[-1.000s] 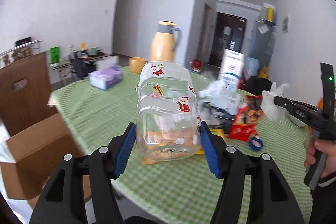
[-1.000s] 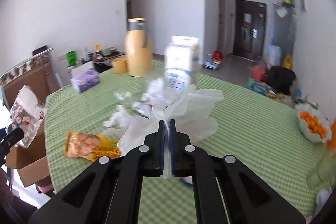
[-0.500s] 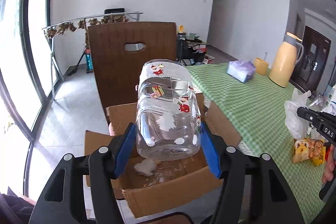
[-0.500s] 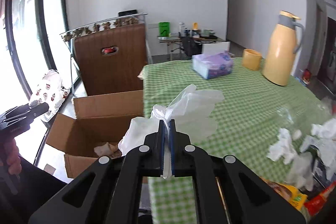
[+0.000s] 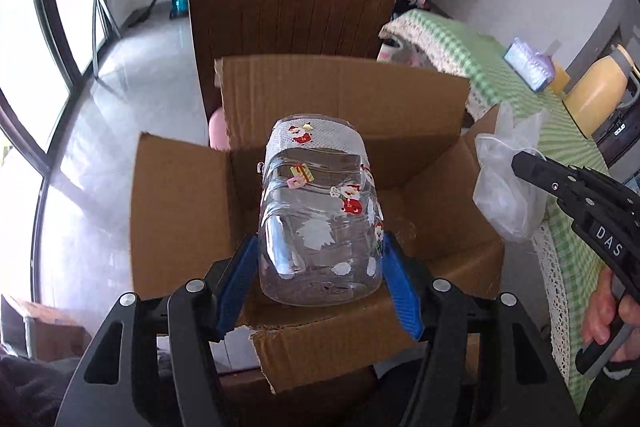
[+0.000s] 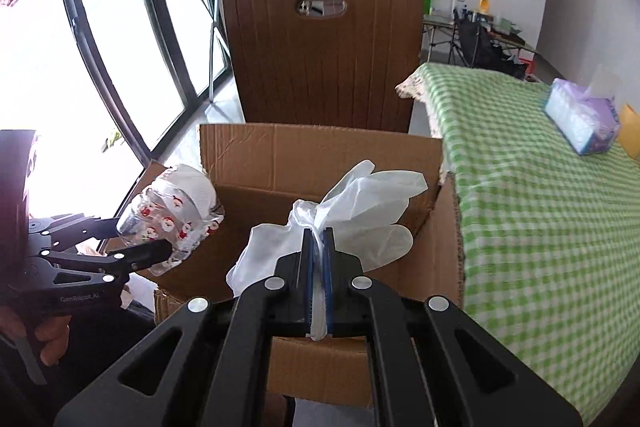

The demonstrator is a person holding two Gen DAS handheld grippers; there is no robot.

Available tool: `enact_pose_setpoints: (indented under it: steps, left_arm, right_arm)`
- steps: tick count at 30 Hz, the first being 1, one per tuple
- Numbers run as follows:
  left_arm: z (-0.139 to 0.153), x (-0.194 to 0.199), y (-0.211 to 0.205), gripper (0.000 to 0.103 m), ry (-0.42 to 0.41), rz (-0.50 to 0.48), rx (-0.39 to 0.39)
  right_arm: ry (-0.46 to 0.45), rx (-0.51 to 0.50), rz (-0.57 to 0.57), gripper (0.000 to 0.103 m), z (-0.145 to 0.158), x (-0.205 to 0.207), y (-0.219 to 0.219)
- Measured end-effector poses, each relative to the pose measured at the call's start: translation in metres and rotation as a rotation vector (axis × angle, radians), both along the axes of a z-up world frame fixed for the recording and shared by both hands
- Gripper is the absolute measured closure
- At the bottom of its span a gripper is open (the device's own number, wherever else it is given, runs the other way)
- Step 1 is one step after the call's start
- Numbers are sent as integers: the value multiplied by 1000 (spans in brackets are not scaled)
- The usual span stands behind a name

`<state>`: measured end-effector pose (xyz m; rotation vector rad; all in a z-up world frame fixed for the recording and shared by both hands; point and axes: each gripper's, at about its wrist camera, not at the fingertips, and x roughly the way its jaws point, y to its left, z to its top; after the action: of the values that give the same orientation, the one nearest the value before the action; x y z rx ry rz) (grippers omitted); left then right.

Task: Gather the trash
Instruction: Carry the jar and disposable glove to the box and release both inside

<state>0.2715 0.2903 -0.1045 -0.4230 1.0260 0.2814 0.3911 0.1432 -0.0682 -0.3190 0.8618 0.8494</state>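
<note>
Both hands have swung from table to box (image 5: 304, 95) | left gripper (image 5: 320, 279) clamps jar (image 5: 320, 215) above it | right gripper (image 6: 318, 259) pinches gloves (image 6: 360, 203) over it | drop comes next

Jar (image 5: 320, 223): clear glossy plastic, printed stickers, white lid. Glove (image 6: 360, 211): thin translucent white plastic film, crinkled, semi-gloss. Box (image 5: 180, 211): brown corrugated cardboard, matt, torn front edge. L gripper (image 5: 320, 287): matt black plastic, blue ribbed pads, shiny metal screw heads; R gripper (image 6: 318, 259) same. Chair (image 6: 324, 39): brown plastic, grooved, low sheen. Tablecloth (image 6: 540, 207): green-white check cloth, lace trim. Floor (image 5: 104, 99): glossy tile.
</note>
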Motion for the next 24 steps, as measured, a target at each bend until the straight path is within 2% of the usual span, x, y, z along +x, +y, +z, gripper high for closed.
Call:
enact_pose_setpoints:
  steps: [2, 4, 5, 7, 10, 14, 15, 16, 17, 18, 24]
  left_arm:
    - [-17, 12, 5, 42, 55, -10, -58]
    - [-31, 21, 7, 42, 94, -9, -64]
    - [-37, 25, 8, 40, 115, -4, -66]
    - [-46, 29, 10, 29, 159, 5, -86]
    - [-48, 23, 13, 20, 145, 15, -106]
    - [-37, 13, 21, 19, 115, 41, -100]
    - [-35, 6, 24, 19, 109, 49, -100]
    - [-33, 3, 26, 19, 101, 59, -99]
    - [-30, -1, 27, 19, 98, 65, -93]
    - [-28, -4, 28, 19, 96, 69, -84]
    - [-21, -8, 30, 19, 94, 75, -66]
  right_arm:
    - [23, -28, 17, 98, -12, 6, 12]
    - [42, -46, 36, 98, -23, 10, 21]
    - [56, -58, 46, 98, -29, 13, 27]
    - [80, -75, 58, 98, -40, 18, 39]
    - [114, -108, 85, 98, -57, 25, 58]
    - [171, -145, 99, 97, -82, 35, 81]
    - [193, -159, 105, 83, -88, 38, 85]
    - [197, -170, 98, 57, -92, 40, 90]
    - [183, -164, 87, 47, -92, 41, 91]
    - [169, -152, 81, 41, -90, 41, 92]
    - [162, -140, 76, 41, -73, 40, 90]
